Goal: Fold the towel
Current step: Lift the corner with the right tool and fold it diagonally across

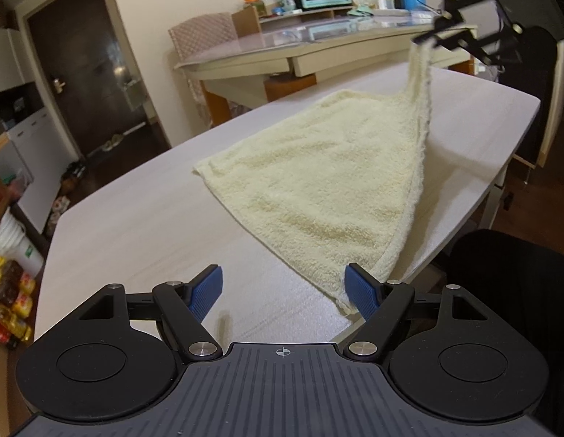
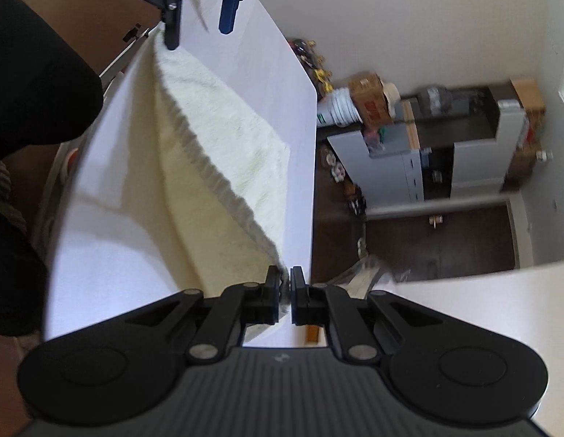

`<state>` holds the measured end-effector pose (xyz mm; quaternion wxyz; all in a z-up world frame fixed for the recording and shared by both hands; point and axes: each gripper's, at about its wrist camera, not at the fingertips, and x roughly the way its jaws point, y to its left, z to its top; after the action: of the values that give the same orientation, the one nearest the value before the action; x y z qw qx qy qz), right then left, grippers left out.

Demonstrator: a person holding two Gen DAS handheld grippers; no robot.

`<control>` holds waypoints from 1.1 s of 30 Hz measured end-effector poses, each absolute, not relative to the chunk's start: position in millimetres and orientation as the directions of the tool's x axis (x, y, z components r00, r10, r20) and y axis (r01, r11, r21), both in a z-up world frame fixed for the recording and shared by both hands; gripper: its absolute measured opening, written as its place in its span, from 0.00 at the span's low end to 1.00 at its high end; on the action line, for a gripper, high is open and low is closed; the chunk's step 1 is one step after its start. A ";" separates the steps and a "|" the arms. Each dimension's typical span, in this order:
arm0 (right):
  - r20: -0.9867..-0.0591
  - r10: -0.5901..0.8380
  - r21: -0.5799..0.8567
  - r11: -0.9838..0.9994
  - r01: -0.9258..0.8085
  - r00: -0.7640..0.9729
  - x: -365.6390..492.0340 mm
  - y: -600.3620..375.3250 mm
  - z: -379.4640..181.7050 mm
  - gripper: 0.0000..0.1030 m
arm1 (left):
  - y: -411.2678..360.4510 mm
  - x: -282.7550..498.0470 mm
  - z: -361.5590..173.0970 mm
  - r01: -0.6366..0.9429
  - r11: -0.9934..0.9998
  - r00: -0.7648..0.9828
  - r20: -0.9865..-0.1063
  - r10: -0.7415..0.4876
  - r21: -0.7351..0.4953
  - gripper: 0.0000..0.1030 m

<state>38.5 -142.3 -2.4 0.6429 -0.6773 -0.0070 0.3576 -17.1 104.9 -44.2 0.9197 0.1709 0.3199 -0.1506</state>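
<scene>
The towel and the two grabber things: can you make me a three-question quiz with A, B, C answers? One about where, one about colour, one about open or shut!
1. Where does most of the towel lie?
A. On the white table
B. On the floor
C. On a chair

2. What colour is the towel?
A. Blue
B. Pale yellow
C. Red

3. How is the left gripper?
A. Shut on the towel
B. Shut on nothing
C. Open

Answers: 1 A, it spreads over the tabletop while the right gripper lifts one corner. 2 B, its pile looks creamy yellow. 3 C, its blue pads stand wide apart.
</scene>
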 end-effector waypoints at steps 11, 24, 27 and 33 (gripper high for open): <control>-0.550 0.501 -0.835 -0.318 -0.449 0.668 114.4 -55.1 7.8 0.06 | 116.3 -27.8 -48.9 0.333 0.931 0.773 -0.609 -0.178 0.150 0.77; -0.706 0.437 -0.707 -0.460 -0.537 0.557 189.6 28.9 -27.2 0.07 | 124.5 -29.3 -51.0 0.302 0.948 0.777 -0.603 -0.182 0.103 0.77; -0.723 0.439 -0.691 -0.463 -0.556 0.533 200.5 42.0 -29.0 0.07 | 127.3 -28.2 -50.8 0.290 0.953 0.775 -0.606 -0.179 0.089 0.77; -0.740 0.436 -0.673 -0.480 -0.562 0.513 215.8 58.8 -37.6 0.07 | 131.6 -26.4 -48.7 0.265 0.961 0.771 -0.616 -0.162 0.080 0.78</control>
<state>215.8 58.8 -37.6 0.5078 -0.7060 0.0446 0.4916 -26.4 131.6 -48.7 0.9376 0.0812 0.3184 -0.1138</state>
